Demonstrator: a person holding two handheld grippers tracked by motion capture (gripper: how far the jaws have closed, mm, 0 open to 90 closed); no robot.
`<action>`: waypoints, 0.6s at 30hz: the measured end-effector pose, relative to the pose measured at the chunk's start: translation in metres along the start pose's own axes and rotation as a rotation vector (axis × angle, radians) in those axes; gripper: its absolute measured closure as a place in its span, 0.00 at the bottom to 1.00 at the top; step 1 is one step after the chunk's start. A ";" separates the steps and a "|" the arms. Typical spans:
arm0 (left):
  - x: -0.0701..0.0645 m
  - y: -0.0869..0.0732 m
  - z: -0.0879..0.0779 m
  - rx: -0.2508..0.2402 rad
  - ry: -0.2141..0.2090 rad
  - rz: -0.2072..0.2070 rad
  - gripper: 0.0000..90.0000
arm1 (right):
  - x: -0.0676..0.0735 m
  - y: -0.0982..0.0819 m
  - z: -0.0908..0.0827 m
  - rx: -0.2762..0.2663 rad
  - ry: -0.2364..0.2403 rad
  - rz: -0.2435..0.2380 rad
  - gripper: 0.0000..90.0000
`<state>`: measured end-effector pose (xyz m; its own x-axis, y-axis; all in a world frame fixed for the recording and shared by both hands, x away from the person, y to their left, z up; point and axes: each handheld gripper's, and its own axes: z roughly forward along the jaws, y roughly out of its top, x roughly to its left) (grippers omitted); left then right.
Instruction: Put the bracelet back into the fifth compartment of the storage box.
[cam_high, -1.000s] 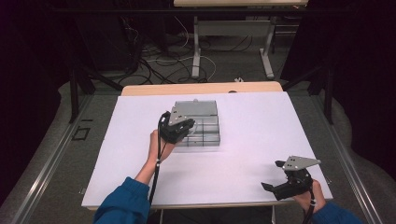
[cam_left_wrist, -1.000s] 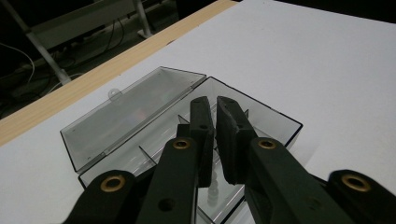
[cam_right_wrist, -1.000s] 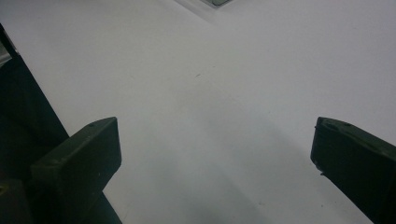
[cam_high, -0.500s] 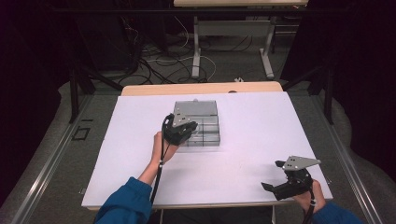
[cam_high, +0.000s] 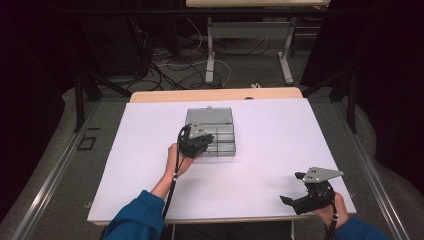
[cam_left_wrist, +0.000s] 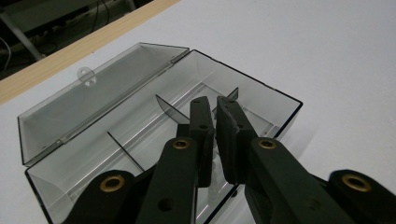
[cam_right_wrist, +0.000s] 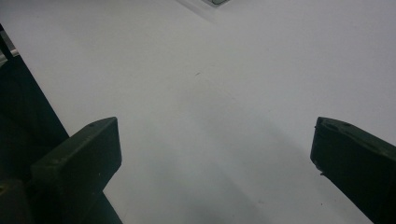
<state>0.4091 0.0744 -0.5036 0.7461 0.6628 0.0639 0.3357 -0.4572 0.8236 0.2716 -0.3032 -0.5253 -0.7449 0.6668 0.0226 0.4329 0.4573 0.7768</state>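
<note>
A clear plastic compartment box (cam_high: 220, 136) lies in the middle of the white table with its lid (cam_high: 210, 116) folded back flat behind it. Thin dividers (cam_left_wrist: 168, 106) split its inside into several cells. My left gripper (cam_high: 197, 145) hangs over the box's near left part, and its jaws (cam_left_wrist: 215, 105) are shut, pointing down into a front cell; I see nothing between them. My right gripper (cam_high: 292, 187) rests near the table's front right corner, held by a hand. It is open (cam_right_wrist: 215, 140) over bare white surface with nothing between the jaws.
The white table top (cam_high: 270, 135) has a wooden strip (cam_high: 215, 95) along its far edge. Beyond it the floor holds cables and the legs of another table (cam_high: 210, 55). Blue sleeves (cam_high: 135, 220) come in from the bottom.
My left gripper has sunk a little, closer to the box's front cells. The right gripper has stayed where it was.
</note>
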 end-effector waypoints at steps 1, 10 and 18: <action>0.000 0.000 0.002 -0.002 -0.001 0.003 0.95 | 0.001 0.000 0.000 -0.006 -0.009 0.005 0.02; 0.001 -0.006 0.013 0.046 0.035 -0.026 0.95 | 0.001 0.000 0.000 -0.001 -0.004 -0.001 0.02; 0.009 -0.011 0.015 0.086 0.079 -0.068 0.94 | 0.001 0.000 0.000 0.006 0.003 0.000 0.02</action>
<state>0.4211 0.0765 -0.5208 0.6734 0.7371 0.0565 0.4344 -0.4564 0.7765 0.2704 -0.3024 -0.5253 -0.7467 0.6647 0.0246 0.4359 0.4611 0.7729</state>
